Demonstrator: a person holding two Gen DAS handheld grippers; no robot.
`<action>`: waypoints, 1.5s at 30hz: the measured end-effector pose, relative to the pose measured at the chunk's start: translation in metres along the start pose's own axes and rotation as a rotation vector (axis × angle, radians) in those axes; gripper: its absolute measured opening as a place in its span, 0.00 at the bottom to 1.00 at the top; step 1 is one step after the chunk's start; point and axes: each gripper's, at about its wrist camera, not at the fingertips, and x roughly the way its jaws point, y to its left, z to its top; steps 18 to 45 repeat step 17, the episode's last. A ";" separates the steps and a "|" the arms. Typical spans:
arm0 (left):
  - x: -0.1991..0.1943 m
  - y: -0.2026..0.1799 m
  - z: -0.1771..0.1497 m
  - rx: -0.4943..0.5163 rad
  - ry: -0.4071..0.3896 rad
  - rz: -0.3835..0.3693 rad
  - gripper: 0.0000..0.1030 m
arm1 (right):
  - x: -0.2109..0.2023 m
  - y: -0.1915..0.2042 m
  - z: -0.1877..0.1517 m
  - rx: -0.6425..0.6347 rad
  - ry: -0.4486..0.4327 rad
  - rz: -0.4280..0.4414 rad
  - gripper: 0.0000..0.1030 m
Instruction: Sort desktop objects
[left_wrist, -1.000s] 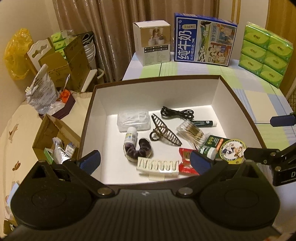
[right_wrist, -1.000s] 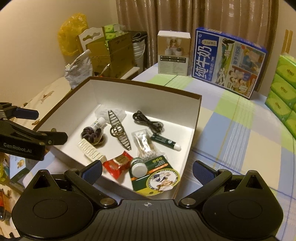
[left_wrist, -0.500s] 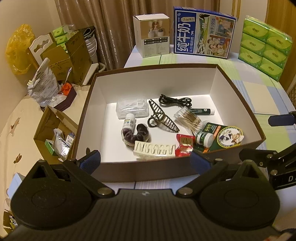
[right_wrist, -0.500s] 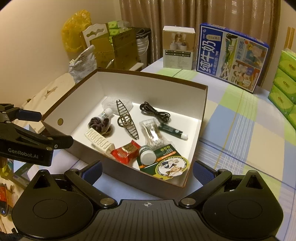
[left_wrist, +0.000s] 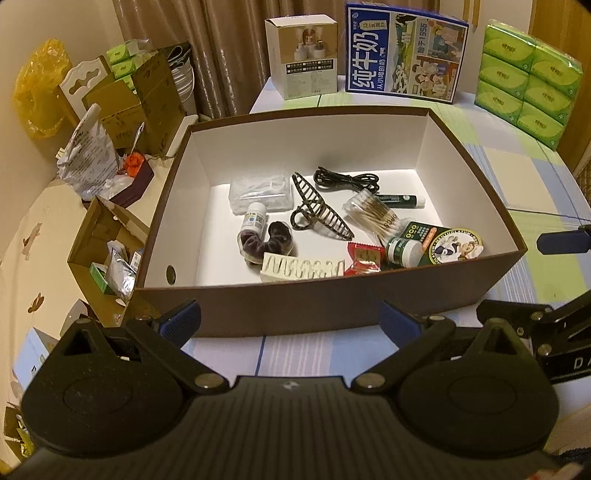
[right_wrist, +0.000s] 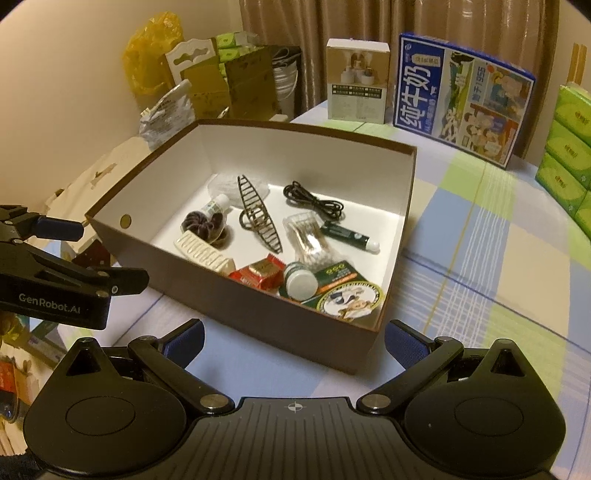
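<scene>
A brown box (left_wrist: 317, 306) with a white inside sits on the checked tablecloth; it also shows in the right wrist view (right_wrist: 258, 317). In it lie a dark hair claw (left_wrist: 317, 212), a cream hair clip (left_wrist: 301, 267), a black cable (left_wrist: 345, 179), cotton swabs (left_wrist: 375, 214), a green tube (left_wrist: 400, 200), a purple scrunchie (left_wrist: 267, 242), a small white bottle (left_wrist: 255, 219), a red packet (left_wrist: 364, 256) and a green jar (left_wrist: 402, 251). My left gripper (left_wrist: 290, 323) is open and empty in front of the box's near wall. My right gripper (right_wrist: 293, 341) is open and empty at the box's near corner.
At the back of the table stand a white carton (left_wrist: 303, 55), a blue milk carton (left_wrist: 404, 51) and green tissue packs (left_wrist: 528, 77). Left of the table are cardboard boxes (left_wrist: 107, 251), a plastic bag (left_wrist: 86, 158) and a yellow bag (left_wrist: 38, 88).
Both grippers have drawn back from the box, toward me. The box's near wall now shows in full in front of both grippers. Both stayed open.
</scene>
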 end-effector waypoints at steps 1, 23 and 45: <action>0.000 -0.001 -0.001 -0.001 0.003 0.000 0.98 | 0.000 0.000 -0.001 -0.001 0.002 0.002 0.98; 0.001 -0.016 -0.016 -0.016 0.021 0.010 0.98 | -0.003 -0.006 -0.015 0.005 0.021 0.018 0.98; 0.001 -0.016 -0.016 -0.016 0.021 0.010 0.98 | -0.003 -0.006 -0.015 0.005 0.021 0.018 0.98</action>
